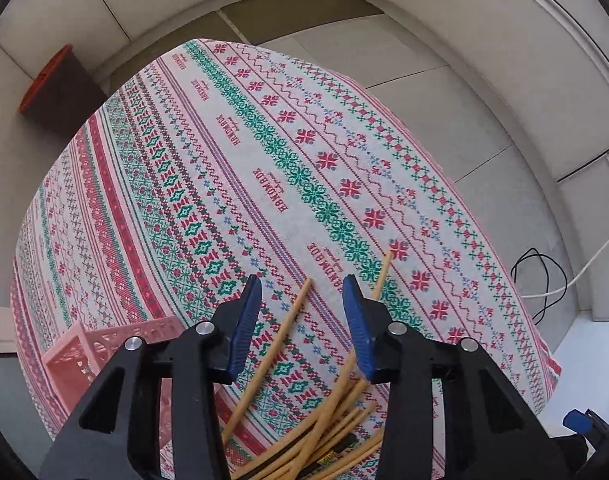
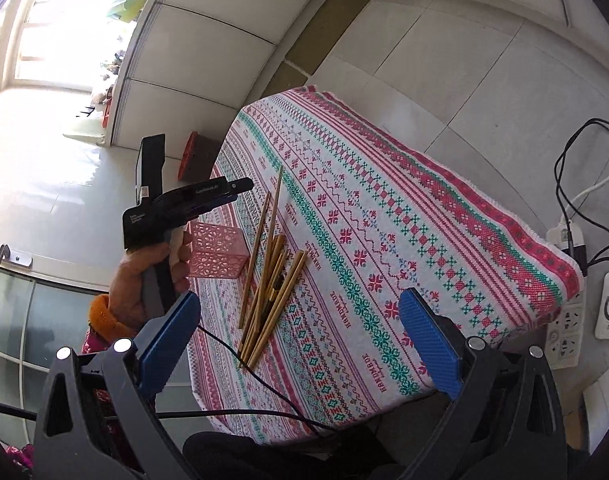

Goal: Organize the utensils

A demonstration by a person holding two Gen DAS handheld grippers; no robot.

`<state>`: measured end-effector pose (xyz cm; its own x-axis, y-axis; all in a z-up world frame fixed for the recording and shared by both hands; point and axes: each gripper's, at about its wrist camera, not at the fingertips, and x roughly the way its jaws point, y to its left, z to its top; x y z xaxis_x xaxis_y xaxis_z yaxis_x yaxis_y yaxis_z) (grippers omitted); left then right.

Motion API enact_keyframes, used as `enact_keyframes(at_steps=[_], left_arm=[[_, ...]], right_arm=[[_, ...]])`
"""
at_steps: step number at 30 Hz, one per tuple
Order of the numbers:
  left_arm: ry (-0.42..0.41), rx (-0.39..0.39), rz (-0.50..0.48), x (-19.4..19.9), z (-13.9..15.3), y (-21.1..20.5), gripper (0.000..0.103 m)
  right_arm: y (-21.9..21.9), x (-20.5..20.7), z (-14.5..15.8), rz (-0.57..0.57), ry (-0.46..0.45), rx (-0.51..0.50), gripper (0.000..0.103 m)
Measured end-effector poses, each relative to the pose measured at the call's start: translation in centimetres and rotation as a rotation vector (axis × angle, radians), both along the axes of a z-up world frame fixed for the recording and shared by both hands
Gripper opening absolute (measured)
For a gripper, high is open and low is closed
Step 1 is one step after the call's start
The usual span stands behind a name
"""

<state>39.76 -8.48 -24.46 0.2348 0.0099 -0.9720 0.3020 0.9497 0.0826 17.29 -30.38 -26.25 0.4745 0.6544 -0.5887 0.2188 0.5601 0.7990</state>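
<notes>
Several wooden chopsticks lie in a loose pile on the patterned tablecloth, next to a pink perforated basket. In the left wrist view the chopsticks lie just below my open left gripper, with the pink basket to its left. The left gripper also shows in the right wrist view, held by a hand above the basket. My right gripper is open and empty, hovering near the table's front edge, apart from the pile.
A red-rimmed brown bin stands on the floor beyond the table. Cables and power strips lie on the floor to the right. A black cable runs over the table's front edge.
</notes>
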Motion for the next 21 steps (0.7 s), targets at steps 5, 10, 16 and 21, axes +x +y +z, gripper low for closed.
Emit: enact_keyframes(at_steps=[5,10,16,21], left_arm=[[0.076,0.096,-0.01,1.1,-2.7,-0.3,0.026],[0.139,0.072,0.019,2.1,-4.5,0.6,0.023],[0.125,0.021,-0.001,2.6,-4.8,1.3,0.014],[0.044,-0.004,-0.042,-0.4,-4.1,0.6,0.009]], right_arm=[[0.4,0.2,-0.3,0.013,0.012,0.003,0.096],[0.0,0.1,-0.4,0.006,0.026,0.014,0.096],[0.1,0.0,-0.3,0.007,0.031,0.004,0.096],[0.1,0.1,-0.2,-0.004,0.048,-0.029,0.096]])
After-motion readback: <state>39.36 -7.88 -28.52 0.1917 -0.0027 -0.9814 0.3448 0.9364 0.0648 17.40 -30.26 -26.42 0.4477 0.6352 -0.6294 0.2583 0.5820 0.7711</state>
